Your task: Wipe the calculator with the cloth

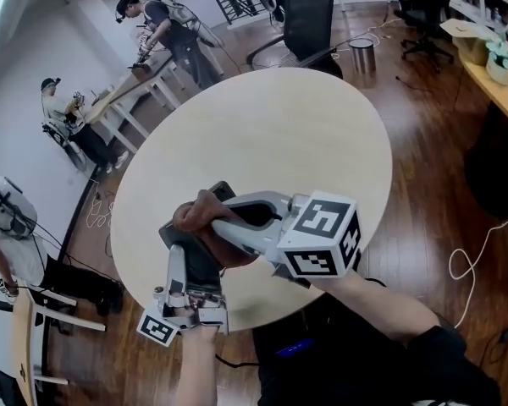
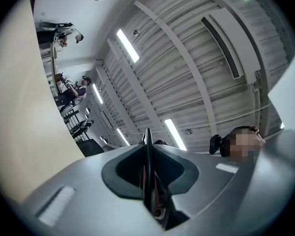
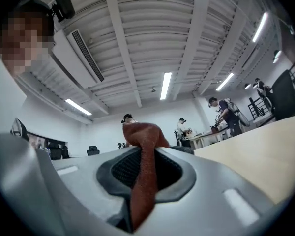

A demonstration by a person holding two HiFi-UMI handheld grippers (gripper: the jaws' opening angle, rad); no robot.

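In the head view a dark flat calculator point(image 1: 195, 256) is held up over the near edge of the round table point(image 1: 262, 134). My left gripper point(image 1: 189, 288) comes from below and is shut on its lower end. In the left gripper view the calculator point(image 2: 147, 154) shows edge-on as a thin dark slab between the jaws of my left gripper point(image 2: 148, 181). My right gripper point(image 1: 210, 220) reaches in from the right, shut on a rust-red cloth point(image 1: 201, 213) that lies against the calculator's top end. In the right gripper view the cloth point(image 3: 142, 141) bulges out past my right gripper point(image 3: 141, 181).
The pale wooden table top is bare beyond the grippers. Black office chairs point(image 1: 309, 19) and a small bin point(image 1: 361, 56) stand behind it on the wood floor. People work at a long table point(image 1: 123, 91) at the far left. A white cable point(image 1: 470, 260) lies on the floor at right.
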